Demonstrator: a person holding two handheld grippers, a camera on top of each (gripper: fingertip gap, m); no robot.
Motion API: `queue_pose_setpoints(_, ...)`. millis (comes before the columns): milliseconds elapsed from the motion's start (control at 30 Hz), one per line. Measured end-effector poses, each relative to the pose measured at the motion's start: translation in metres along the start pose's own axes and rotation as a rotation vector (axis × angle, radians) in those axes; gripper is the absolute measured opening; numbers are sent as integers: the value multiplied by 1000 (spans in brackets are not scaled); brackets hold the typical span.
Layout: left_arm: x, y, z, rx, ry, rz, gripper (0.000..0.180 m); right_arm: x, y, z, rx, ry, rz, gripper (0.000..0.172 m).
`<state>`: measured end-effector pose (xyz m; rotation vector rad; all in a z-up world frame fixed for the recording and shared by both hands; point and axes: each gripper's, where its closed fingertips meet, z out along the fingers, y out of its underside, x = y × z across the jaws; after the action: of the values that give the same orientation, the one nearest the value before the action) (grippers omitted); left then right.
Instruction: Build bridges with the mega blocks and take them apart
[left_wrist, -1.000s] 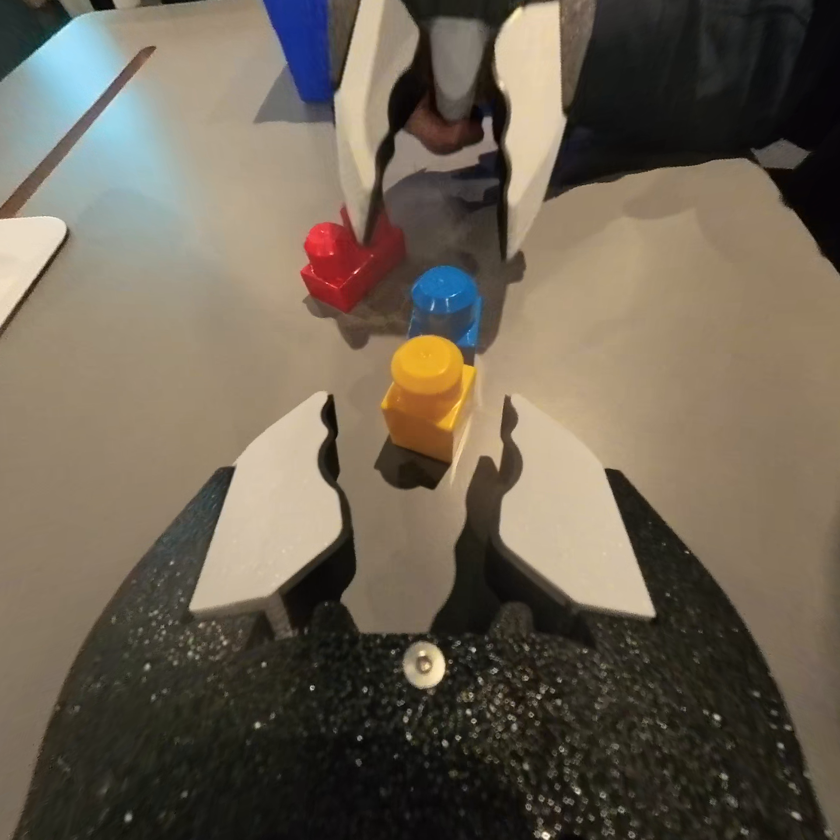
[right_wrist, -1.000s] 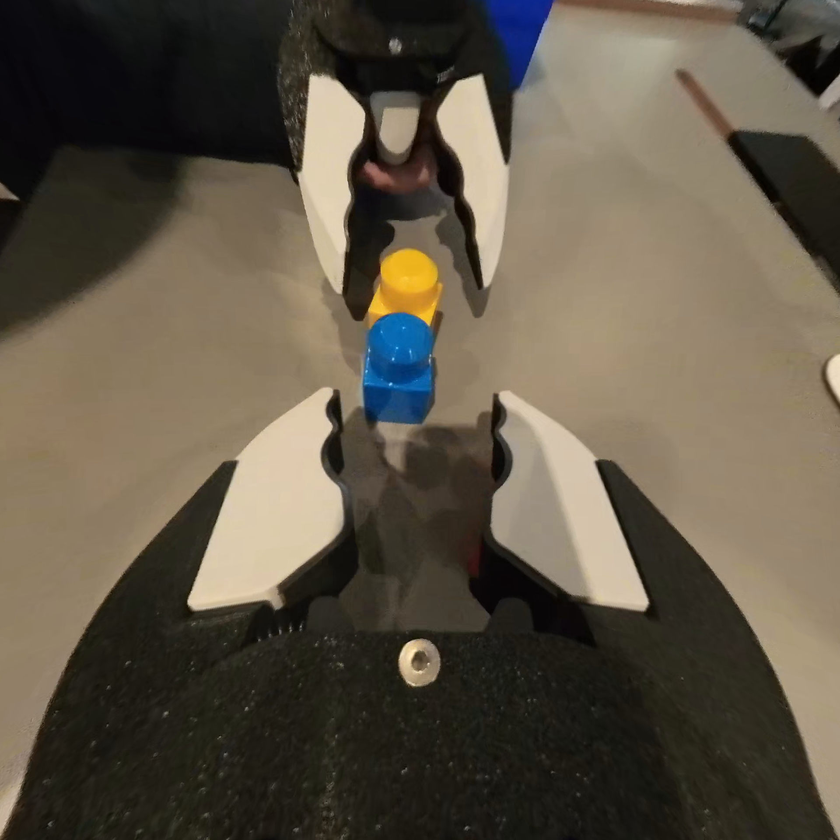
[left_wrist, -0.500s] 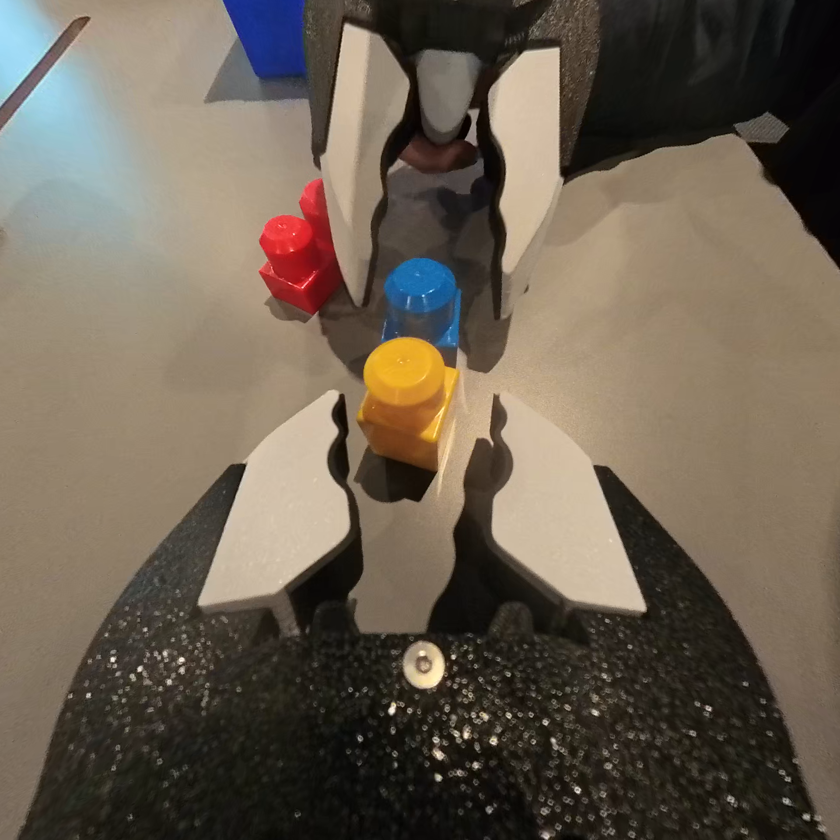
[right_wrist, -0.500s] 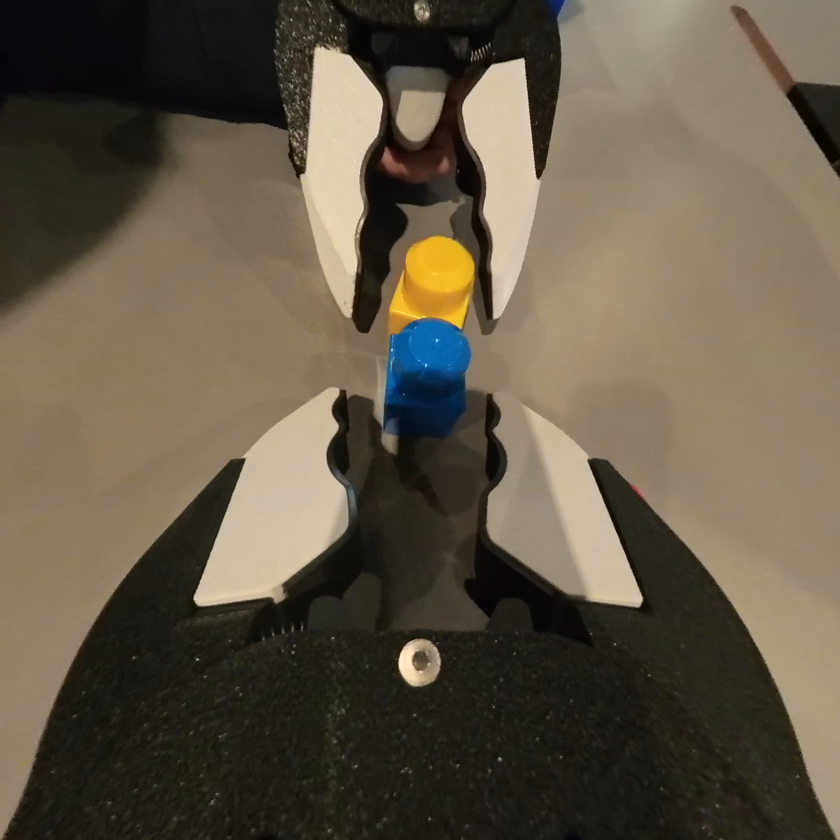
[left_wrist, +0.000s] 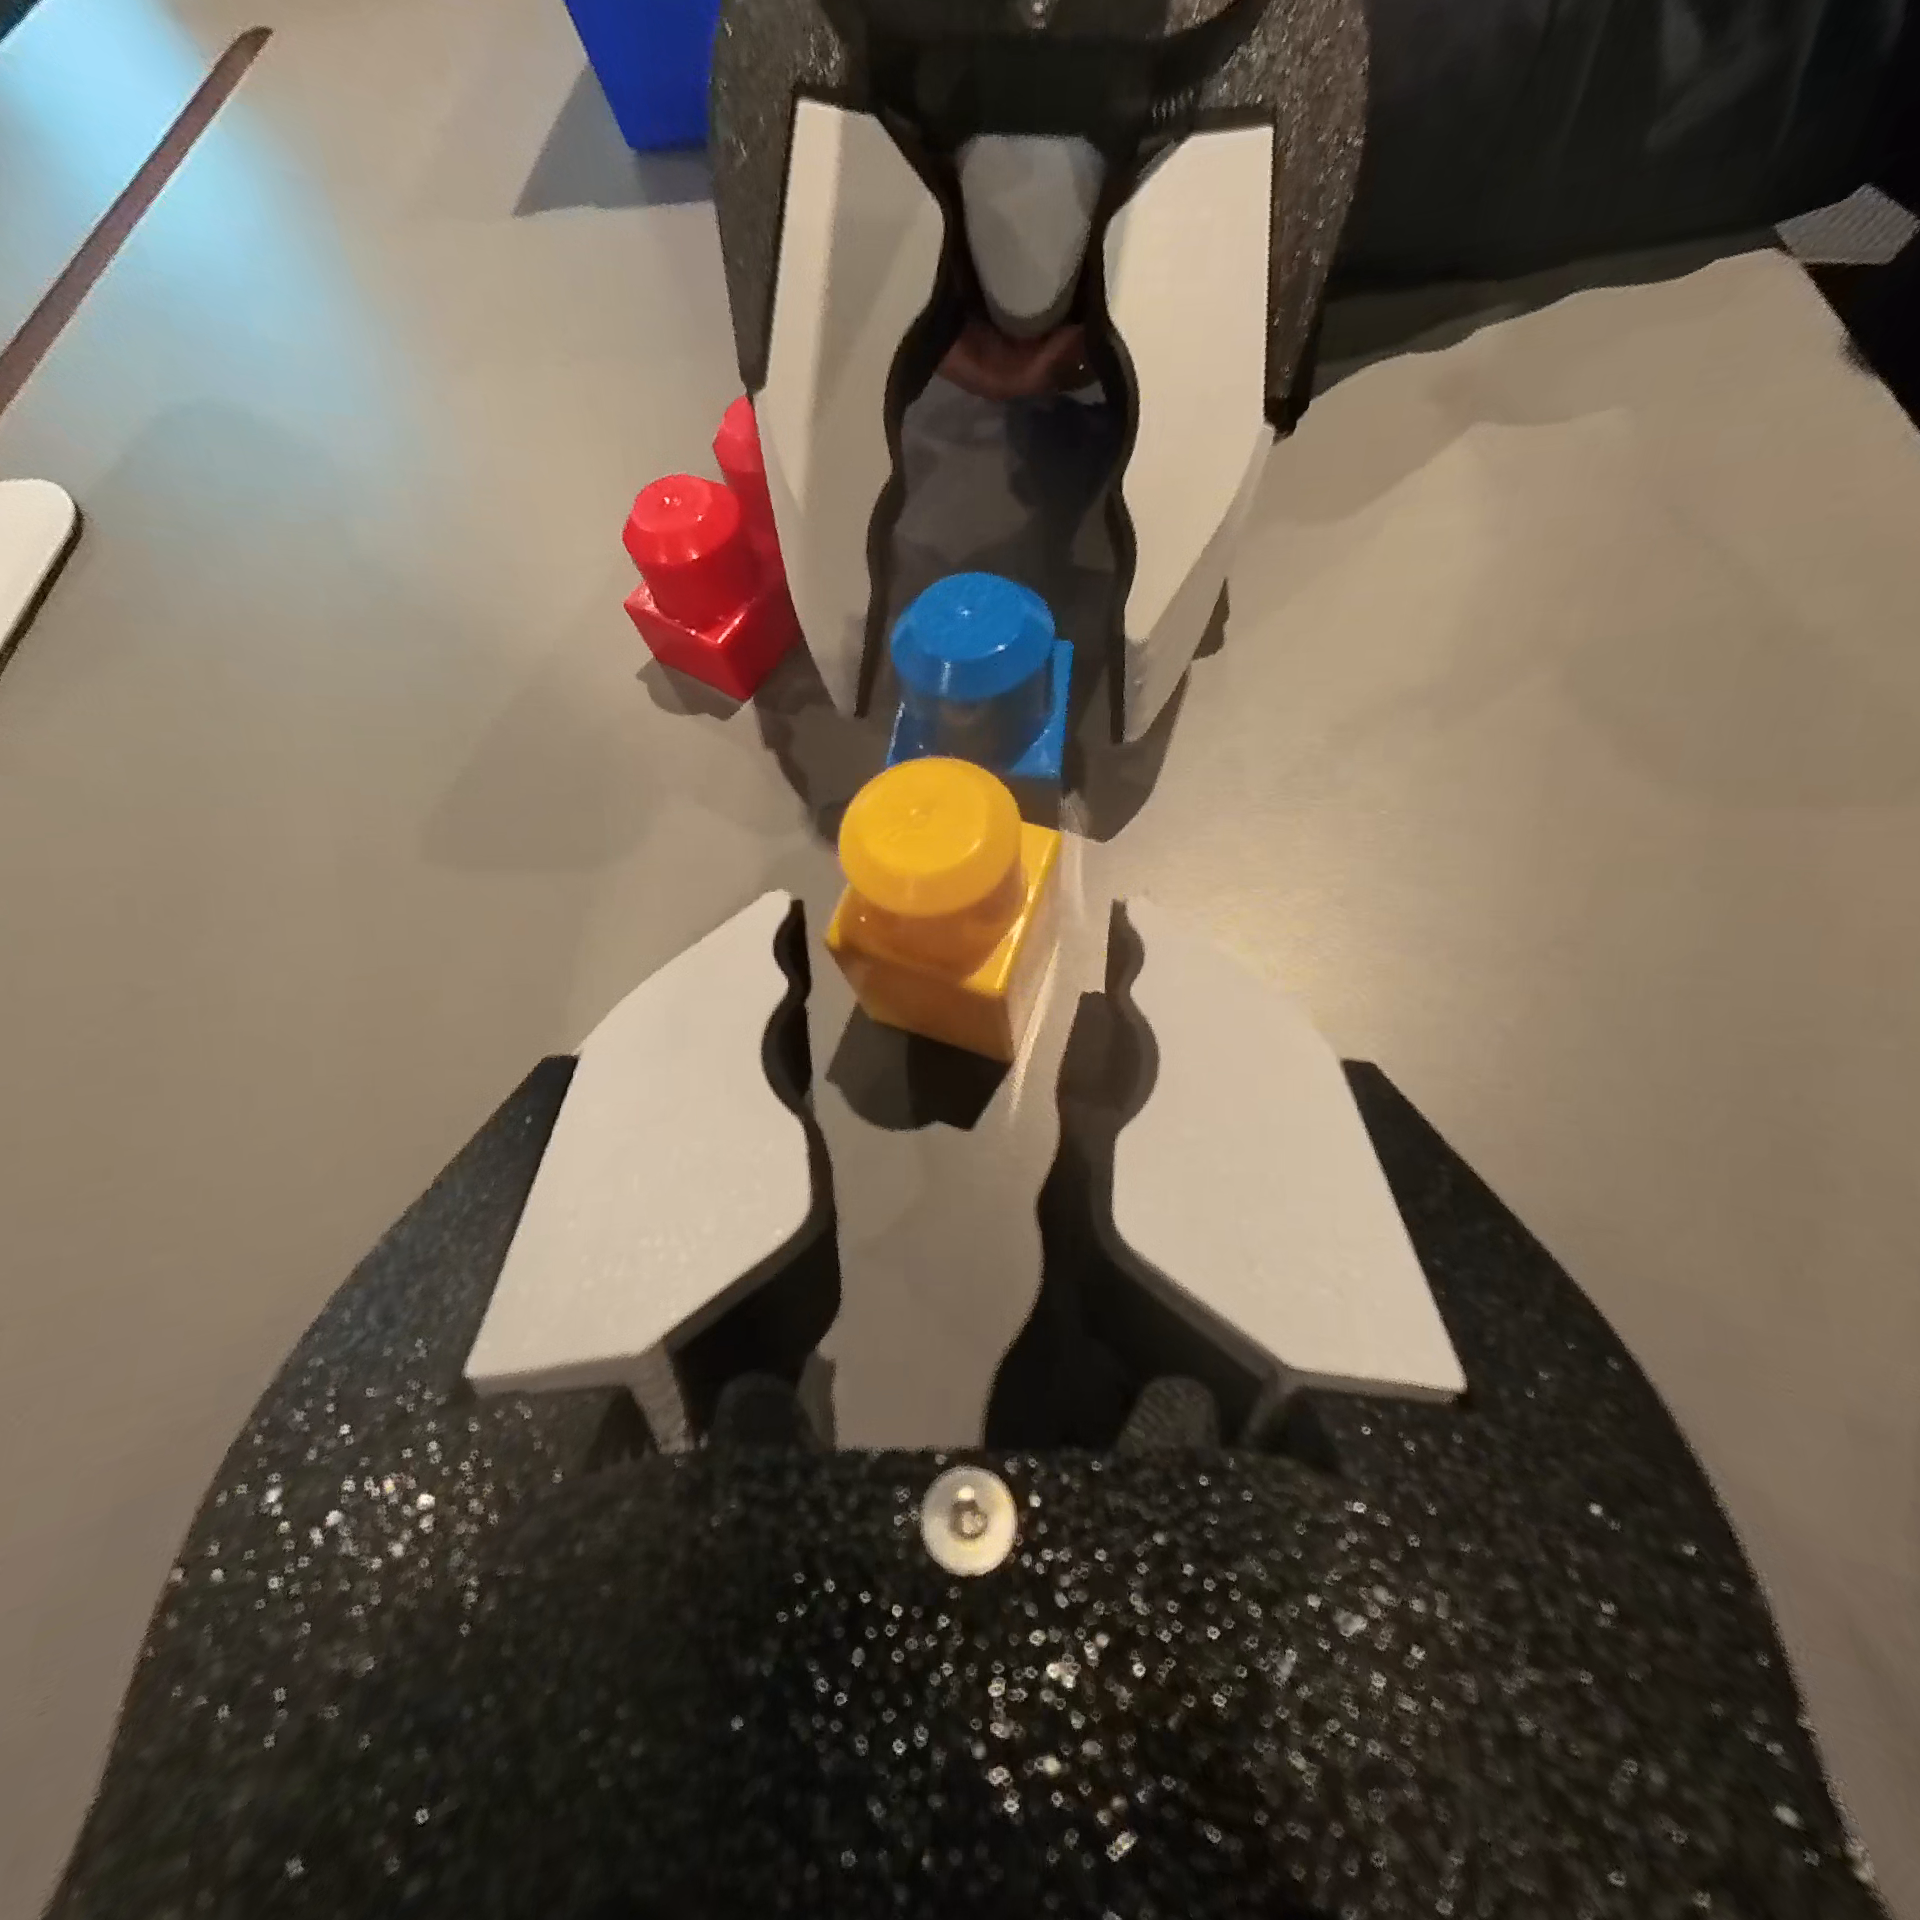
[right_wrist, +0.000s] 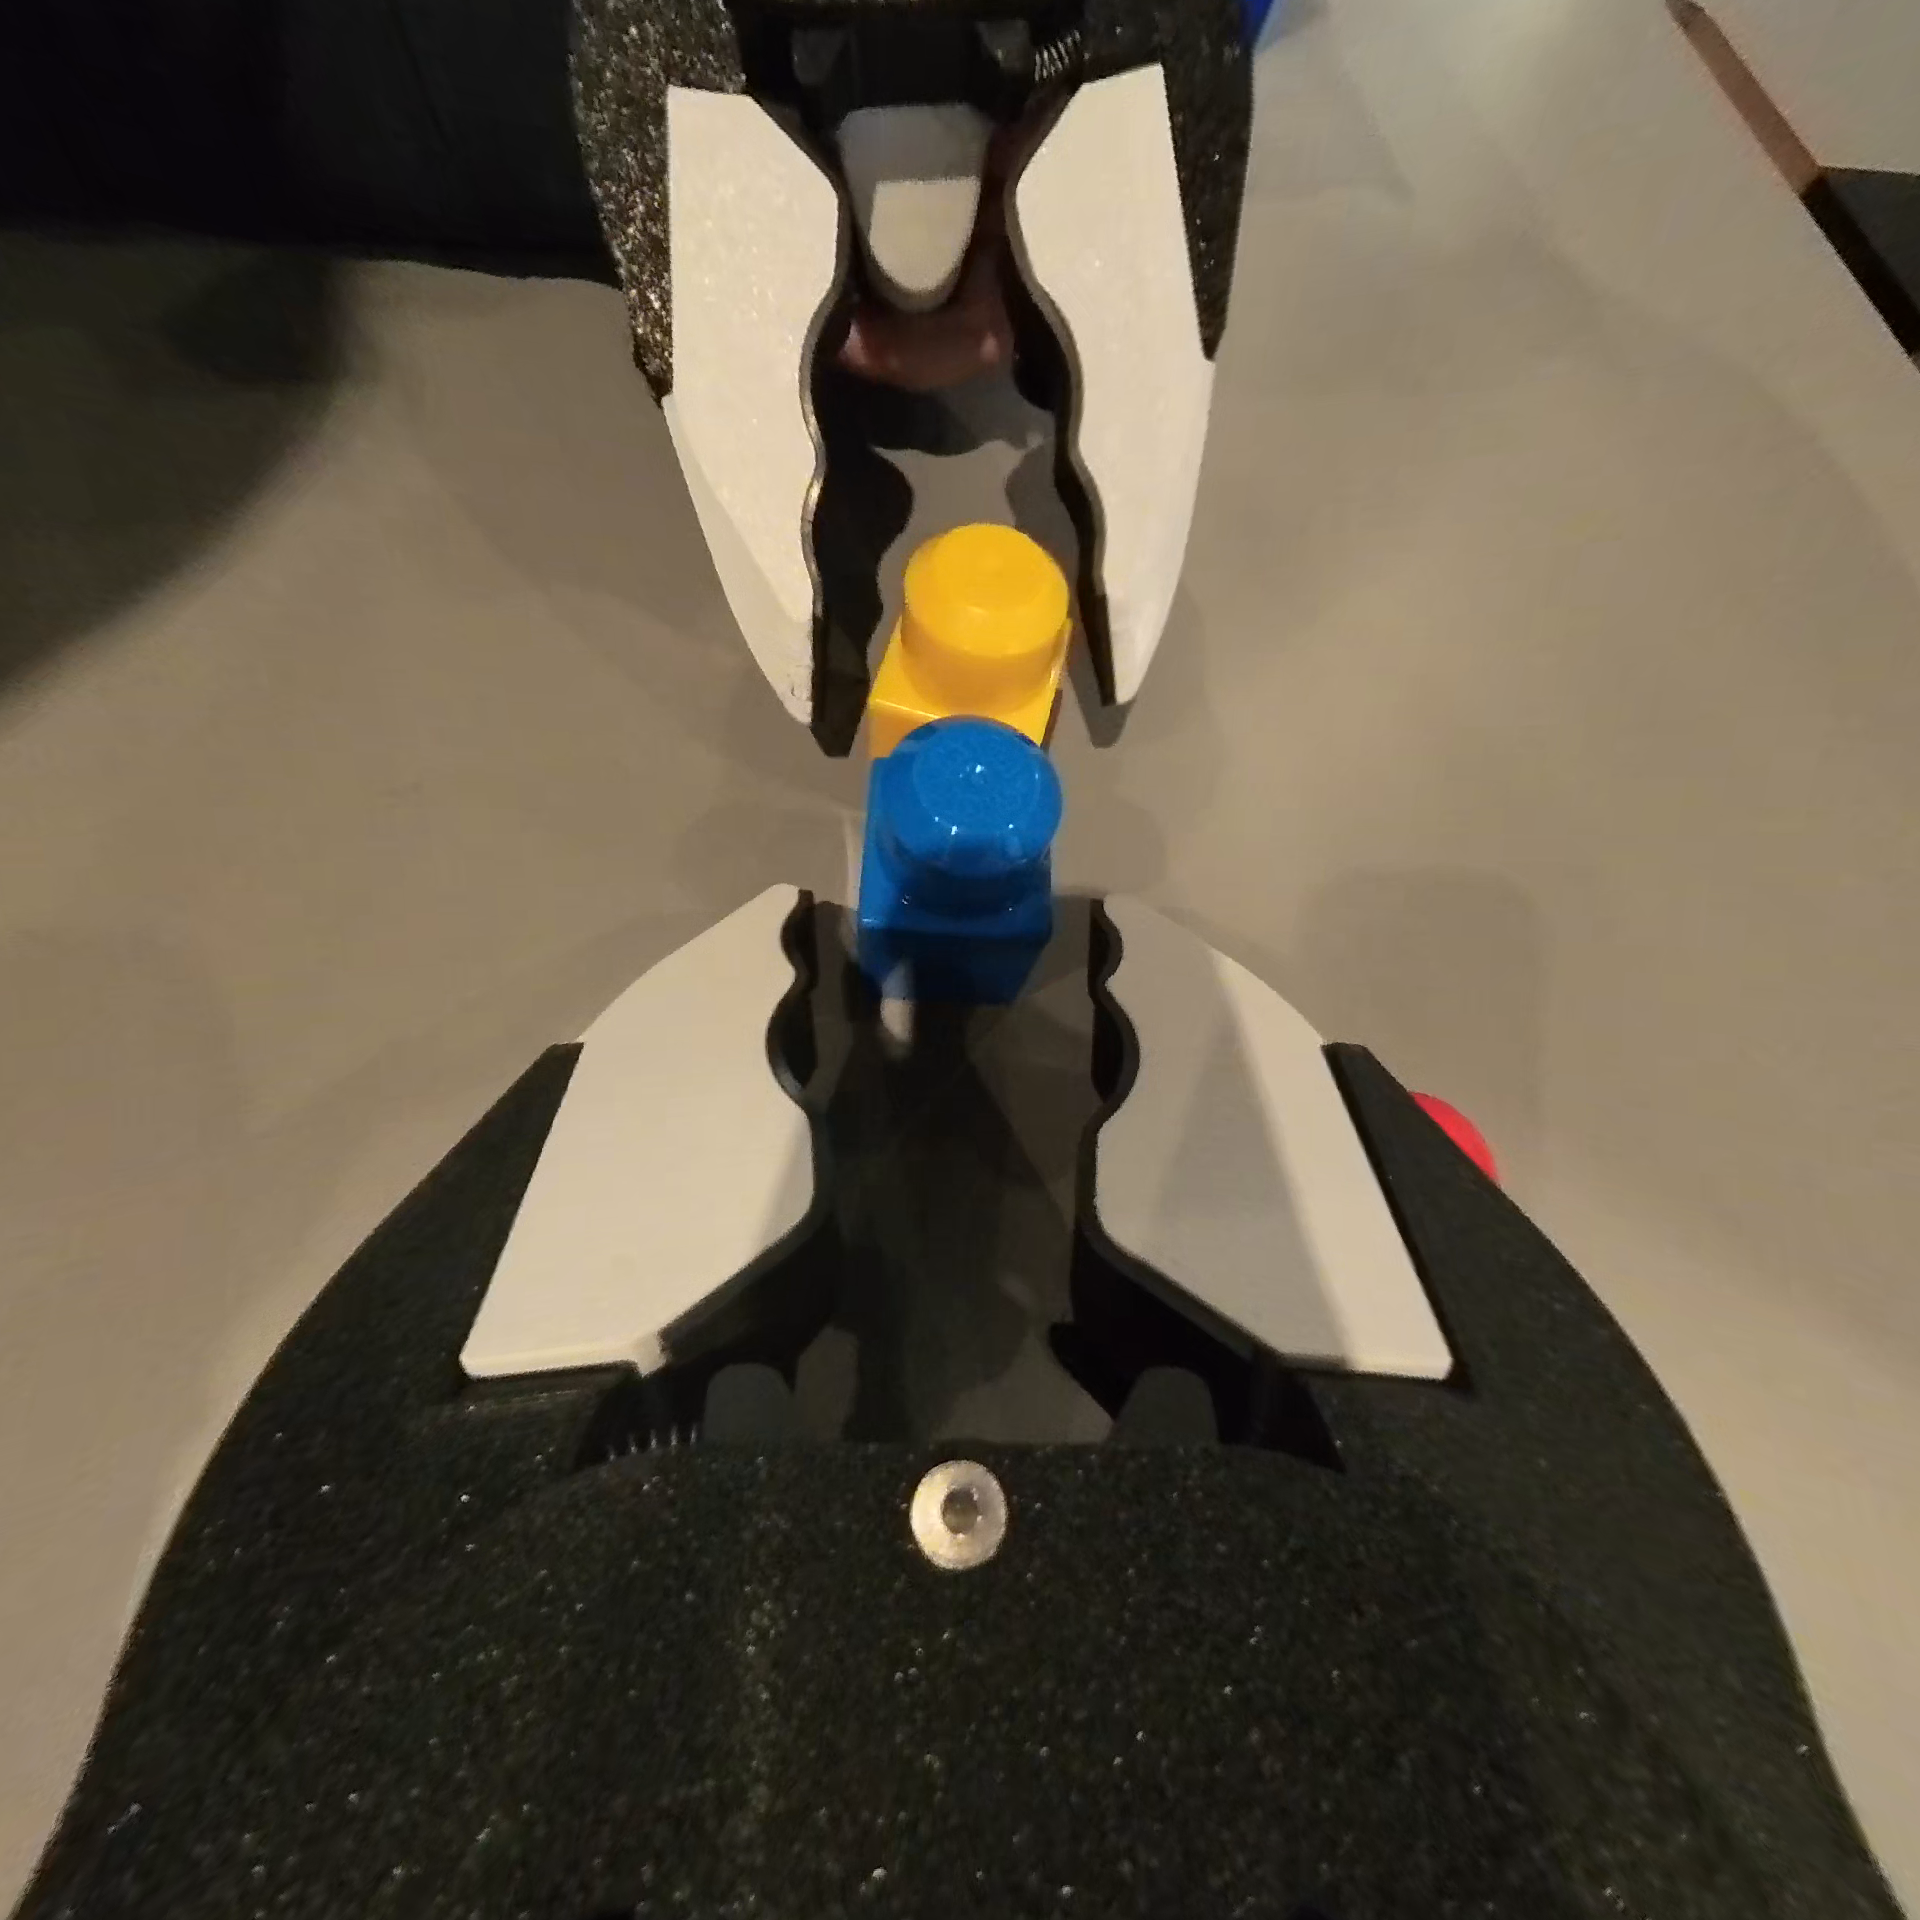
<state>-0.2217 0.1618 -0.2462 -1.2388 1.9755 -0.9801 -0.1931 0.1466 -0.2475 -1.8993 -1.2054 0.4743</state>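
I have the two grippers nose to nose over the grey table (left_wrist: 312, 831), each lined up on its own single-stud block. My left gripper (left_wrist: 945, 925) straddles the yellow block (left_wrist: 940, 914), and my right gripper (right_wrist: 940, 914) straddles the blue block (right_wrist: 951, 883); the two blocks stand upright on the table in a row, very near or touching, I can't tell which. Both pairs of tongs are set fairly narrow, but I can see table on each side between pad and plastic, so I'd say neither has bitten yet and nothing is being carried. I read this head-on approach as deliberate: each tool comes at the side faces of its block from the outer end, so the fingers don't foul each other. These two look to me like the piers of a bridge, and the red two-stud block (left_wrist: 707, 592), lying just beside my right gripper's finger (left_wrist: 821, 468), would be the span. A blue container (left_wrist: 655, 73) sits at the far edge. Closing evenly matters next, or a block may tip.
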Motion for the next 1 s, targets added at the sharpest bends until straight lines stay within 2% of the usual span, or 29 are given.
queue_pose_setpoints(133,-1,0,1,14,21,-3,53,1,-1,3,4,6,-11,49)
queue_pose_setpoints(233,-2,0,2,20,12,13,39,-1,-2,5,9,-12,-9,37)
queue_pose_setpoints(367,-12,-3,-6,2,-78,-42,38,5,-10,-6,33,29,-23,36)
queue_pose_setpoints(500,-12,-33,-30,60,-155,-115,38,13,-41,-46,184,73,20,36)
queue_pose_setpoints(600,-6,-59,-42,124,-181,-89,37,17,-53,-69,261,88,42,36)
queue_pose_setpoints(667,-4,-65,-43,129,-202,-55,37,19,-52,-74,267,98,45,36)
queue_pose_setpoints(1000,-7,-45,-26,86,-199,-89,37,17,-35,-63,217,51,67,36)
